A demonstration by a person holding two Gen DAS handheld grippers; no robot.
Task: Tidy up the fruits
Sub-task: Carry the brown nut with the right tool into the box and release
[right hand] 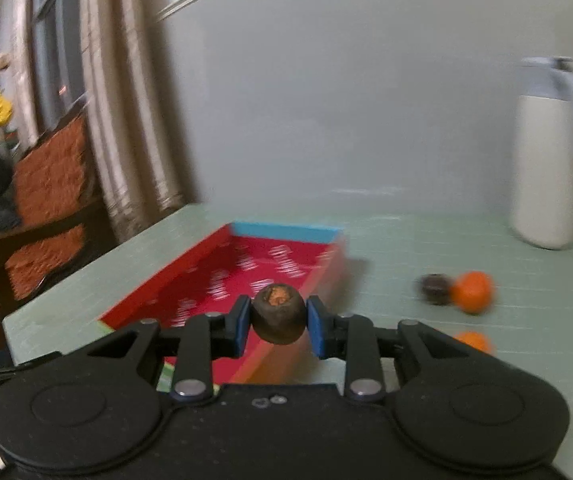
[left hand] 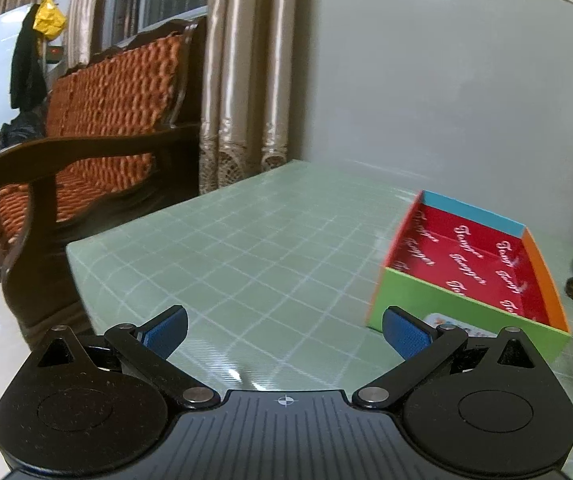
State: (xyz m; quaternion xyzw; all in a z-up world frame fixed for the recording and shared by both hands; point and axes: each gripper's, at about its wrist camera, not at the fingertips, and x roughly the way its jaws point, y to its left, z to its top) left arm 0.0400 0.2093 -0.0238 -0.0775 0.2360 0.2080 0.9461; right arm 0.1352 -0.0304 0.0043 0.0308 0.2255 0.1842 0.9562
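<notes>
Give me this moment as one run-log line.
right gripper: shut on dark brown fruit, over near edge of box | left gripper: open, empty | box: no fruit visible | on table: oranges, dark fruit

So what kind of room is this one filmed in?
Most likely a home living room: a wooden sofa with orange cushions, long satin curtains, and a coat rack with a hat beside the green-clothed table.

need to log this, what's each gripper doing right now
left gripper: open, nothing between its fingers
right gripper: shut on a dark brown fruit
</notes>
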